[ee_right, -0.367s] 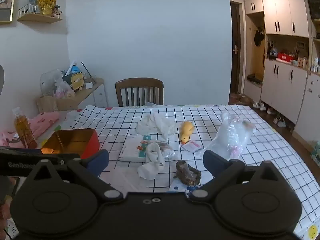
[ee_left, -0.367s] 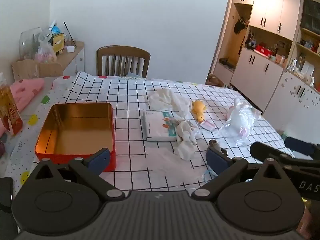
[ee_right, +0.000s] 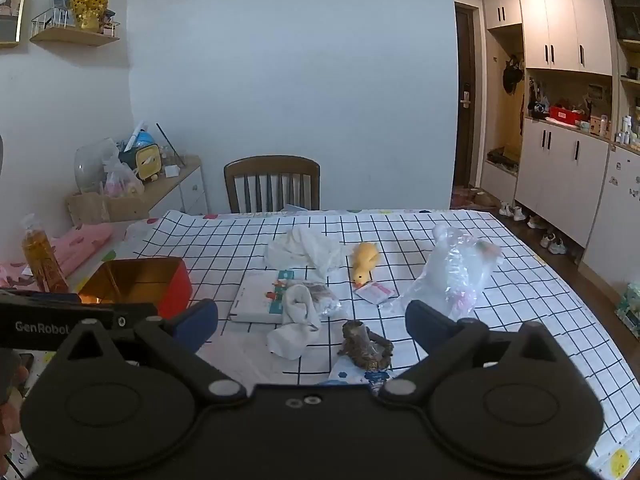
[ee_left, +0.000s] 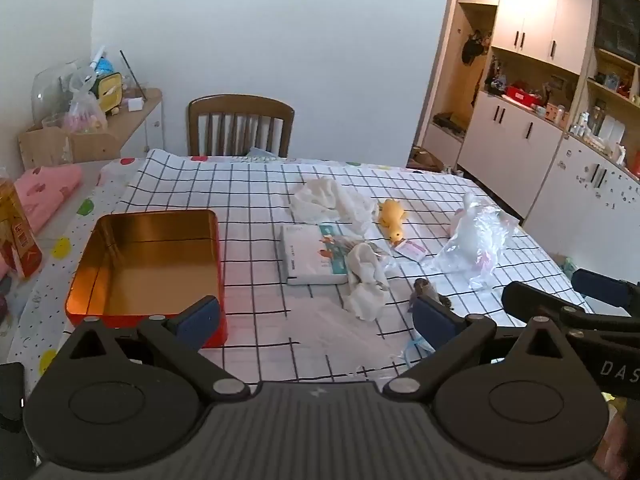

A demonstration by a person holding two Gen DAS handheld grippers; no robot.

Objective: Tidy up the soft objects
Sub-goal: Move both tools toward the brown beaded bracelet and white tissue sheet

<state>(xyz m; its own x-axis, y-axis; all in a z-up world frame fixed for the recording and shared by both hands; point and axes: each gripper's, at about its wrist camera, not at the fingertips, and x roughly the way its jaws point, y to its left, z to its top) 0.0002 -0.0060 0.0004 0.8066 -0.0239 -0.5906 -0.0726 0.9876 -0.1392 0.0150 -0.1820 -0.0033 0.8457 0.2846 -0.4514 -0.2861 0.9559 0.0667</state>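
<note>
An open red tin (ee_left: pixel 144 264) (ee_right: pixel 136 284) with a gold inside stands at the table's left. Scattered on the checked cloth are a white sock (ee_left: pixel 366 280) (ee_right: pixel 298 320), a white cloth (ee_left: pixel 332 200) (ee_right: pixel 308 250), a yellow duck toy (ee_left: pixel 392 218) (ee_right: pixel 364 262), a crumpled clear bag (ee_left: pixel 476 240) (ee_right: pixel 456 272) and a small brown item (ee_right: pixel 364 346) (ee_left: pixel 422 290). My left gripper (ee_left: pixel 316 320) hovers open over the near edge, nothing between its fingers. The right gripper (ee_right: pixel 312 322) is open too, above the sock and the brown item.
A flat white box (ee_left: pixel 312 254) lies mid-table, a small pink packet (ee_right: pixel 374 292) beside the duck. A wooden chair (ee_left: pixel 240 126) stands at the far side. An orange bottle (ee_right: pixel 42 260) and pink cloth (ee_left: pixel 44 196) sit at the left. Cabinets (ee_left: pixel 540 128) line the right wall.
</note>
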